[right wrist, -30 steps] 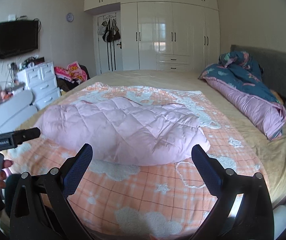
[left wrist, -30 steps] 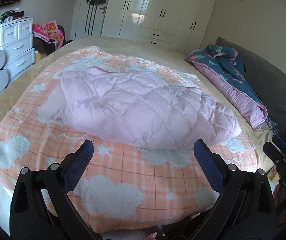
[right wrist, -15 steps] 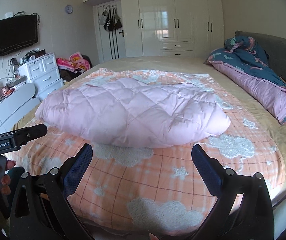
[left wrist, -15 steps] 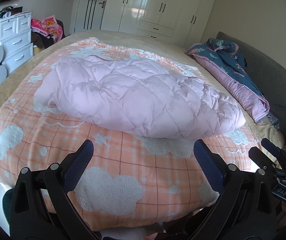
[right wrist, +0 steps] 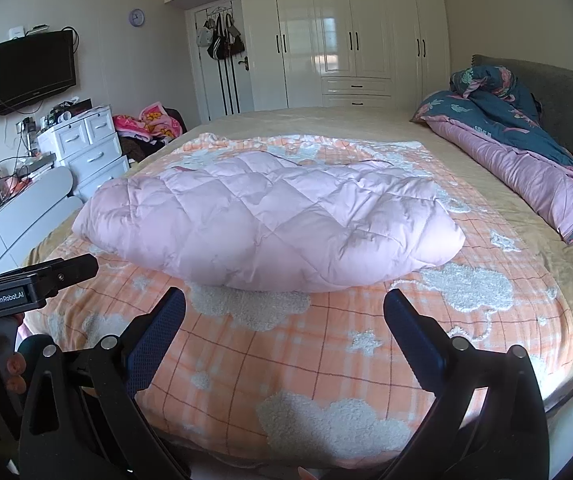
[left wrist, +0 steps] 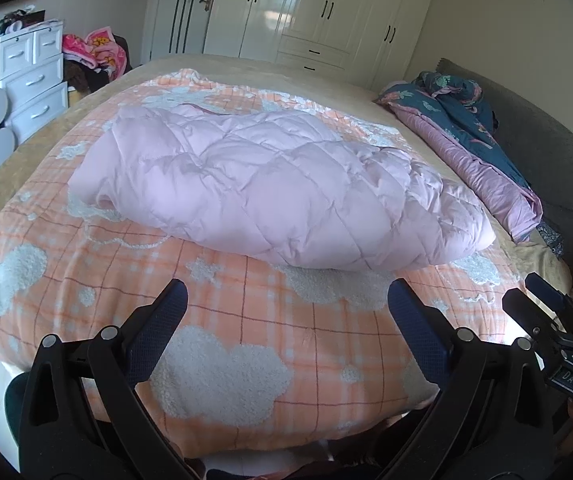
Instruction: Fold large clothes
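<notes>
A pink quilted padded garment [left wrist: 270,196] lies bunched across the orange checked blanket with white clouds [left wrist: 246,340] on the bed; it also shows in the right wrist view [right wrist: 270,228]. My left gripper [left wrist: 286,304] is open and empty, held over the blanket's near edge, short of the garment. My right gripper [right wrist: 284,312] is open and empty, just short of the garment's near edge. Each gripper shows in the other's view, the right one [left wrist: 554,320] and the left one [right wrist: 34,284].
A rolled blue and purple quilt [right wrist: 526,152] lies on the bed's right side by the grey headboard [right wrist: 566,92]. White drawers [right wrist: 86,148] and a pink heap [right wrist: 150,122] stand at the left. White wardrobes [right wrist: 346,40] line the far wall.
Both grippers have moved closer to the bed and the pink garment, which now looks larger and nearer. Both stay open and empty.
</notes>
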